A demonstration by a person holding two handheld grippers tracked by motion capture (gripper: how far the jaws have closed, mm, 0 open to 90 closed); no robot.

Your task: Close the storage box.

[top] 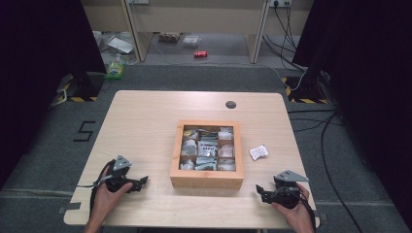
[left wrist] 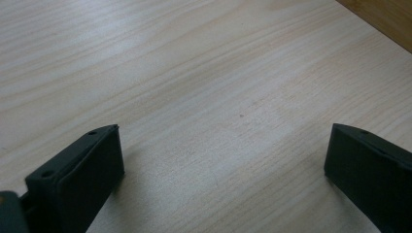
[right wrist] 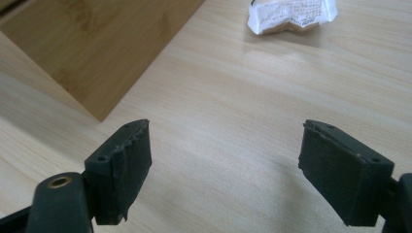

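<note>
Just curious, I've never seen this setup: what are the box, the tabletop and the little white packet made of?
Box: looks like wood, warm matte grain. Table: pale wood-grain surface, possibly laminate. Packet: crinkled white wrapper, printed, probably paper or plastic film.

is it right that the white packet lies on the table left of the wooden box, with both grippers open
Not quite: the white packet lies right of the wooden box, as the high view shows. Both the left gripper and the right gripper are open.

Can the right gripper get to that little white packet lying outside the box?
Probably yes. The right gripper is open, and bare table lies between its fingers and the white packet. The wooden box sits off to the side, not in the way.
</note>
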